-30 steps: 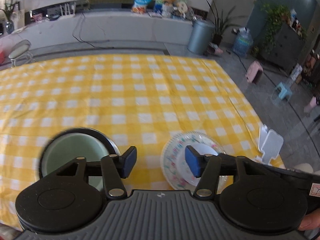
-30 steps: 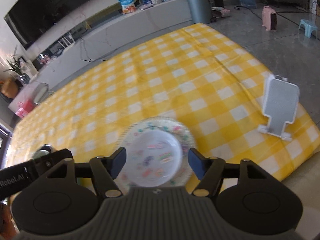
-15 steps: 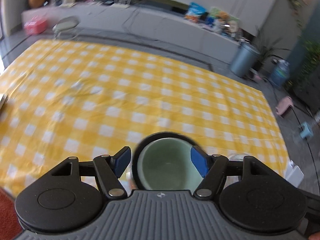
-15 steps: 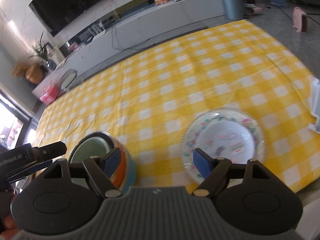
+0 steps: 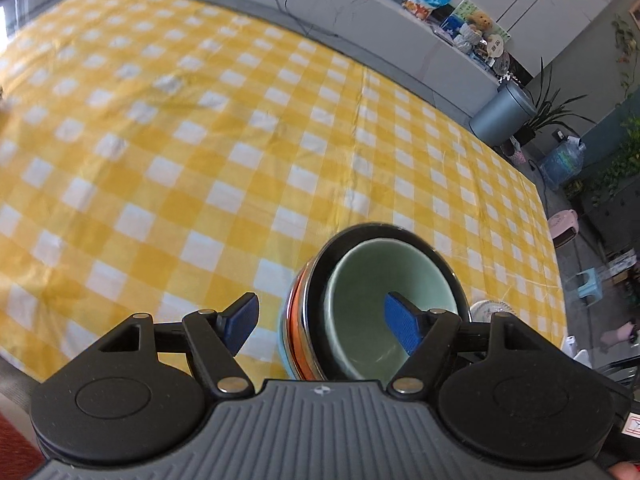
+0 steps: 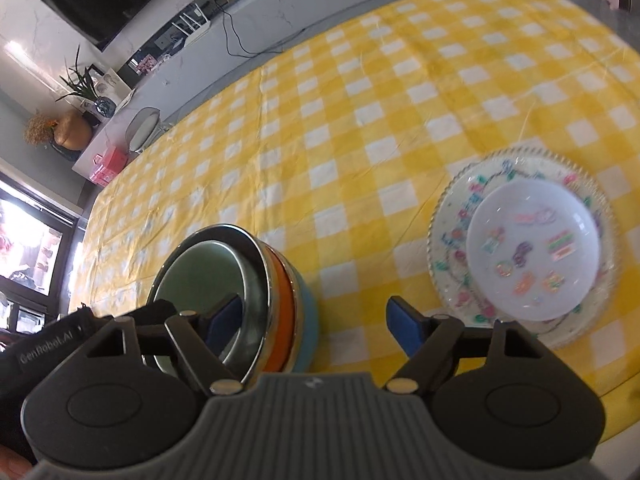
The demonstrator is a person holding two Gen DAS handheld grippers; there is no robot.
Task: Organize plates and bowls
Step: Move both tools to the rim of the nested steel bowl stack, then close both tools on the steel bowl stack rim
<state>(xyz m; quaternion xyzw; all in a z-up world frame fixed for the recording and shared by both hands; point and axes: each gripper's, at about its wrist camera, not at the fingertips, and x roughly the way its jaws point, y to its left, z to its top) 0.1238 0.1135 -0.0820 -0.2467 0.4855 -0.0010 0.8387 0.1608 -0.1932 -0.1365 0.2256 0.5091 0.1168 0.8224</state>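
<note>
Bowl stack (image 5: 372,304) sits near the front edge of the yellow checked tablecloth (image 5: 240,140): pale green bowl nested in a black-rimmed one, orange and light blue bowls under it. Decorated plate (image 6: 520,240) w/ a white bowl (image 6: 532,248) on it lies to the right of the stack, apart from it.

Left gripper (image 5: 320,322): jaws opening, wide, grasping nothing; its right pad hangs over the green bowl's inside, its left pad outside the stack's wall. Right gripper (image 6: 312,324): jaws released and wide, nothing between the pads pressing; its left pad is over the stack's inside, its right pad over bare cloth betw. stack and plate.

Risks: stack looks tilted in both views (maybe lens), so a pinch on one rim could lift only the top bowl or tip the rest. Both grippers crowd the same stack and could knock each other. Stack is close to the table edge, so a shove could send it off.

Hard to tell: stack's near side is hidden behind gripper bodies; bowl count uncertain; plate is mostly cut off in the left view; motion blur.
</note>
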